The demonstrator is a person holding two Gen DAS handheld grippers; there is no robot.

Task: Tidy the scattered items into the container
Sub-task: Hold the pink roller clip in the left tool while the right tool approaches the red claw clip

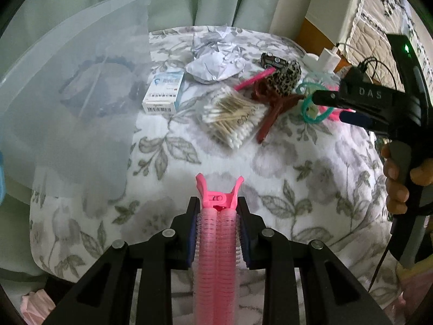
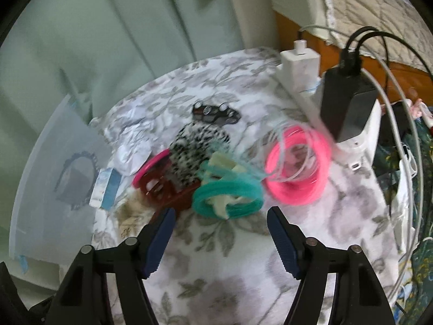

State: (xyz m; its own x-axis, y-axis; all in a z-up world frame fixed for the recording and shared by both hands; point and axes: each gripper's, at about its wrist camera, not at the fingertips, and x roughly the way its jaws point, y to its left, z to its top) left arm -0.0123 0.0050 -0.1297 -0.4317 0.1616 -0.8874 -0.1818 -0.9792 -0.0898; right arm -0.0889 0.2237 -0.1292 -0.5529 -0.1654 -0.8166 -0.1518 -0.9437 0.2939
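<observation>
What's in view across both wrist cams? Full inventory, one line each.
hair roller clip: 1, pink, clamped in left claw
bin: 1, translucent, left edge of the table
box: 1, white and blue, beside the bin
crumpled paper: a pile, white, far side
cotton swabs: 1 bag, white tips, centre
leopard hair clip: 1, black and tan, behind the swabs
dark red clip: 1, right of the swabs
teal coil: 1, just ahead of right claw
pink coil: 1, right of teal coil
power strip: 1, white, black adapter plugged in, far right
tablecloth: 1, grey floral
left claw: shut on the roller clip
right claw: open, empty
hand: 1, gripping right handle
</observation>
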